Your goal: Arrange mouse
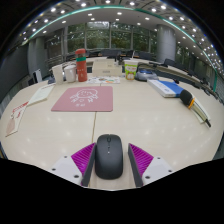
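A black computer mouse [109, 155] lies lengthwise between my two fingers, its scroll wheel pointing away from me. My gripper [110, 160] is shut on the mouse, with the magenta pads [84, 158] pressing on its left and right sides. Whether the mouse rests on the beige table [130, 118] or hangs just above it, I cannot tell. A pink mouse mat [83, 97] with a white drawing lies flat on the table beyond the fingers and to the left.
Behind the mat stand a red can [81, 64] and white cups [63, 72]. Papers and a book [40, 95] lie at the left. Blue and white items [168, 88] and a dark pen-like object [192, 103] lie at the right. Office desks fill the background.
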`<control>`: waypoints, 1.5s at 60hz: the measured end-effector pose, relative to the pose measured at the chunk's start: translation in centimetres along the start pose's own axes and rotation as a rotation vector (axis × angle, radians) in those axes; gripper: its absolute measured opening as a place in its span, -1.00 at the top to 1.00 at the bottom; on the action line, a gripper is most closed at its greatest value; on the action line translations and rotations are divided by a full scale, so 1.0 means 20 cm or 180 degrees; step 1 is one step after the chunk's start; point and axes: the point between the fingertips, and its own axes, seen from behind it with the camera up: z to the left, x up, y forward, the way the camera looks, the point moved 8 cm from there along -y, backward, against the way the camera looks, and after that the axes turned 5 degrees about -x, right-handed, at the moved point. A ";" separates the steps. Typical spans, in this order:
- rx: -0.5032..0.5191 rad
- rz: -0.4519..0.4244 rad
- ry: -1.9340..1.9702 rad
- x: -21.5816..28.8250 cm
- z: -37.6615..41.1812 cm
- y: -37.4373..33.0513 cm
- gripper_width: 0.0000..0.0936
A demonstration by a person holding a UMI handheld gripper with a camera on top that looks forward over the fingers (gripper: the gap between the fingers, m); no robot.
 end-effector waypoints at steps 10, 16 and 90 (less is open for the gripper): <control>0.0008 -0.0059 -0.0066 0.01 0.01 0.02 0.05; -0.0028 0.0000 -0.0033 0.02 0.01 0.02 0.16; -0.0095 0.0065 0.0041 0.91 0.70 0.83 -0.85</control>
